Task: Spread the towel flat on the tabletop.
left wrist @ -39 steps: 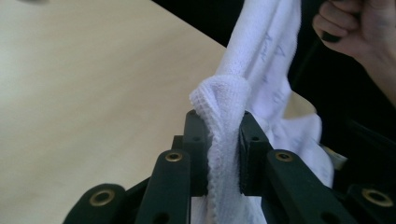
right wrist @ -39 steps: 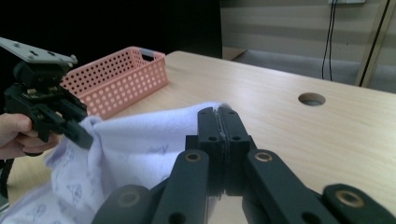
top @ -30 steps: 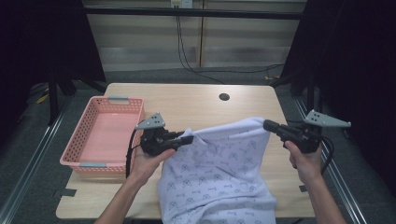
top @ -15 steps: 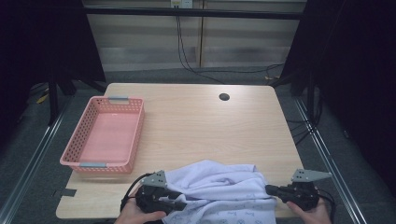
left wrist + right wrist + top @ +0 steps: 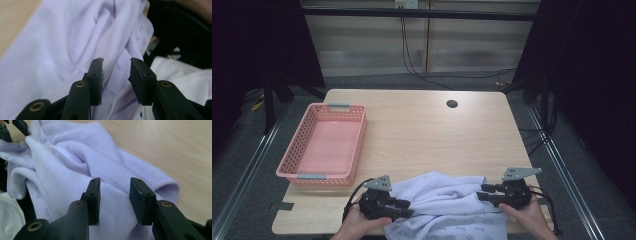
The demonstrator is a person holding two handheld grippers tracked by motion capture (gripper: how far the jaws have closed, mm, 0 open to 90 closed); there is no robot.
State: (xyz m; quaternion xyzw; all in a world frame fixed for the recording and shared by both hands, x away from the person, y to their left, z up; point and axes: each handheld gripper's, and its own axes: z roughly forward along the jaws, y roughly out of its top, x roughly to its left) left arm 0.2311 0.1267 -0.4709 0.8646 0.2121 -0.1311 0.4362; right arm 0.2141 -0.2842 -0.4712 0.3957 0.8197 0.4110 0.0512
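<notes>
1. At the bottom edge of the high view, our left gripper [image 5: 404, 204] and right gripper [image 5: 482, 191] sit at either end of the crumpled purple cloth [image 5: 442, 200].
2. Both have just been opening; cloth lies between the parted jaws, but the pads aren't pressing it.
3. Up at the left, we see the pink basket [image 5: 357, 145] on the wooden table [image 5: 427, 130].

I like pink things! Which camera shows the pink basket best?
The high view: the whole pink basket sits on the table's left side, nothing inside. The two gripper views look at the lavender cloth instead.
</notes>
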